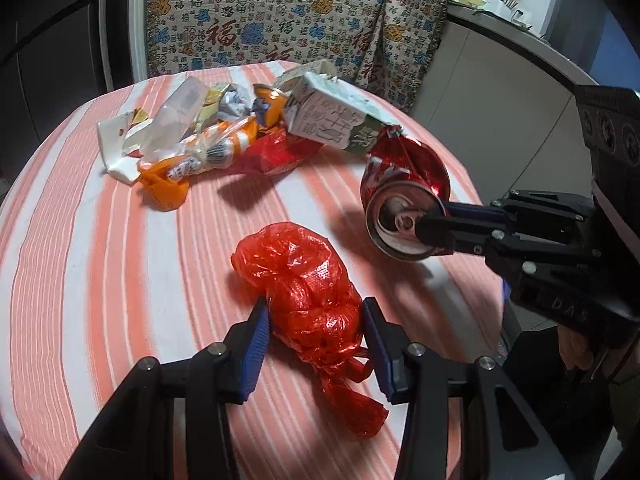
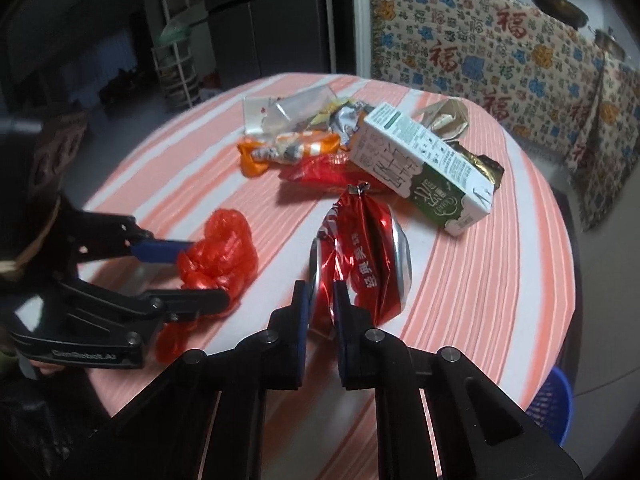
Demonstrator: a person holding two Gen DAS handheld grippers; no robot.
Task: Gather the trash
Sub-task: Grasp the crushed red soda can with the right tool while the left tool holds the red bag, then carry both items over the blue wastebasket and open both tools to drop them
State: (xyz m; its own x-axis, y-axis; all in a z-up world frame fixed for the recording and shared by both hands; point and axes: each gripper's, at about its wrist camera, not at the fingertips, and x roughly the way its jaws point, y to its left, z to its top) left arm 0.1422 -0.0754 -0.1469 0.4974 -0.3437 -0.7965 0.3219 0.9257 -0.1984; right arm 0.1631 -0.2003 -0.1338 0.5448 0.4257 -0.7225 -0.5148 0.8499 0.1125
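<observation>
Crushed red can (image 2: 362, 256) low in the centre of the right wrist view, lying on the striped surface (image 2: 500, 280) near its front edge, pinched by its rim between the nearly closed blue pads of the right gripper (image 2: 320, 304); same can (image 1: 404, 200) at the right of the left wrist view, open top turned toward the lens, with the right gripper (image 1: 434, 222) reaching in from the right edge. Knotted red plastic bag (image 1: 304, 292) in the lower centre of the left wrist view, squeezed at its sides by the left gripper (image 1: 316, 324), jaws partway closed, pads pressing the crinkled plastic, loose tail of the bag trailing toward the bottom of the frame. Same bag (image 2: 220, 256) at the left of the right wrist view, held in the left gripper (image 2: 192, 276) coming from the left edge. Further up, around the middle of the surface, a loose pile of rubbish: white and green milk carton (image 2: 424, 172) lying on its side just above the can, red wrapper (image 2: 324, 172) under its left end, orange wrapper (image 2: 288, 150) further left, clear and silver packaging (image 2: 288, 114) behind. Patterned cloth (image 2: 500, 48) hanging at the upper right, dark refrigerator (image 2: 280, 12) at the top centre, blue basket (image 2: 554, 404) on the floor at the lower right.
</observation>
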